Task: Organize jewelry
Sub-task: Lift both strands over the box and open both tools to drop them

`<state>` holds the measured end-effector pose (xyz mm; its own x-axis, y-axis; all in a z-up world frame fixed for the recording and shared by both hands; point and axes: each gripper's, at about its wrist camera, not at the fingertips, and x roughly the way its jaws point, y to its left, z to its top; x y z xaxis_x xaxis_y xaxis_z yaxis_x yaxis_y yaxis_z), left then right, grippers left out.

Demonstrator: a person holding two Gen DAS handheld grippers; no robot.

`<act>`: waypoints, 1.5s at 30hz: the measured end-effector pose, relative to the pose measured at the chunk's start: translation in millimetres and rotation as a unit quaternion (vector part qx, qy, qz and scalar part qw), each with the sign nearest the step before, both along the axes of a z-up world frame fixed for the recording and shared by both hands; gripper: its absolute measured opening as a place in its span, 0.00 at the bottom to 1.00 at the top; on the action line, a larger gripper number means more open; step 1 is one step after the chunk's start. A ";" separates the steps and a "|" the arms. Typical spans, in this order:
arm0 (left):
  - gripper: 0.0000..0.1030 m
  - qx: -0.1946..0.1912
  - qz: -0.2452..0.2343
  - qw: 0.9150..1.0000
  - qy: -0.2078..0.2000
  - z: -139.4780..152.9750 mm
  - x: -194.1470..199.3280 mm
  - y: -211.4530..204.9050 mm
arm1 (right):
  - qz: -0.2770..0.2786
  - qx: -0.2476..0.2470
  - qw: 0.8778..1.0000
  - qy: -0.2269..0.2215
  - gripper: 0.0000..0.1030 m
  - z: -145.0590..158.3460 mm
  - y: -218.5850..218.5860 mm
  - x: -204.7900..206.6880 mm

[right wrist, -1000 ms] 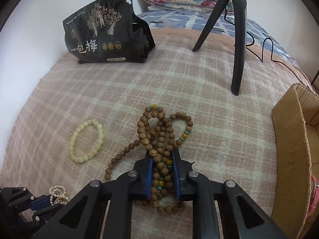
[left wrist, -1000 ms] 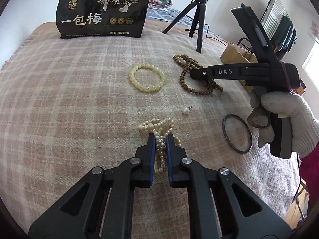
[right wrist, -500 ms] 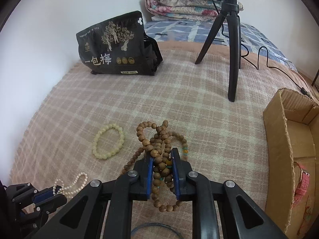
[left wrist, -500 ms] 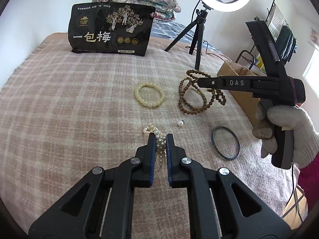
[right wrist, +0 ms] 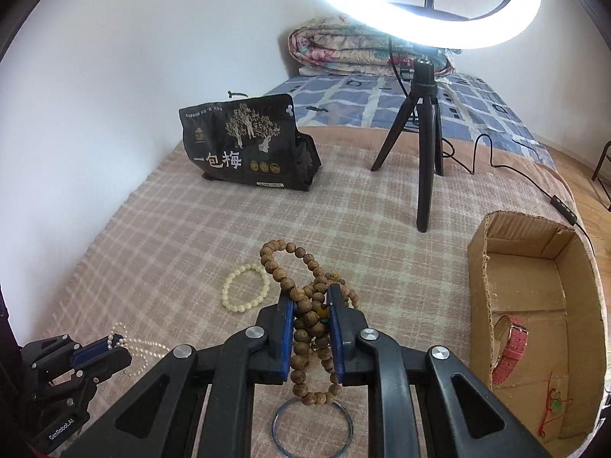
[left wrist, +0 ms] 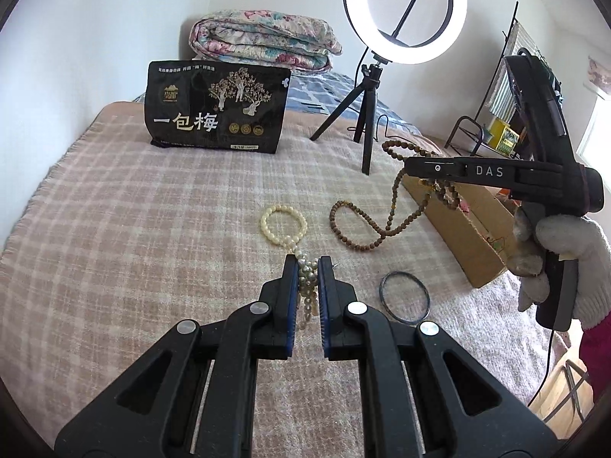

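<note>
1. Lifting both strands off the plaid blanket (left wrist: 152,229) is the change from a second ago: then the beads lay heaped on the cloth under each tool, and now most of each strand hangs clear.
2. The left gripper (left wrist: 307,267) has its jaws nearly closed, pinched on the pearl necklace (left wrist: 305,278), whose small cream beads bunch between the pads and dangle below.
3. The right gripper (right wrist: 309,301) is clamped almost shut on the wooden bead string (right wrist: 305,324); brown loops arch above the pads and a tail of beads hangs beneath, with a few green and amber beads among them.
4. In the left view the wooden bead string still trails down to the blanket.
5. Both pieces look ready, in my judgement, to be carried to the cardboard box (right wrist: 481,267), just right of the right gripper, where a pink watch (right wrist: 509,347) already lies.
6. Left of the box, on the blanket, remain the pale bead bracelet (right wrist: 246,288) and the dark bangle (left wrist: 404,295).
</note>
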<state>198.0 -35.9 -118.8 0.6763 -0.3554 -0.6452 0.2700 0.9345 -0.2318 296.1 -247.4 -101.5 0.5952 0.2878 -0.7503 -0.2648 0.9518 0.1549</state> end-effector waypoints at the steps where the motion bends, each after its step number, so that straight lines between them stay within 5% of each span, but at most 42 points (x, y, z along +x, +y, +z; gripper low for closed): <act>1: 0.07 -0.001 -0.001 1.000 -0.003 3.9 -1.1 -0.4 | 0.000 0.000 1.000 -0.004 0.14 6.0 -1.2 -3.0; 27: 0.07 0.001 -0.067 0.994 -0.081 113.0 -32.7 -63.7 | -0.044 -0.001 0.994 -0.097 0.10 160.5 -75.5 -77.0; 45: 0.07 0.004 -0.162 0.984 -0.070 122.7 -19.6 -181.6 | -0.106 -0.011 0.989 -0.101 0.10 174.4 -167.0 -67.8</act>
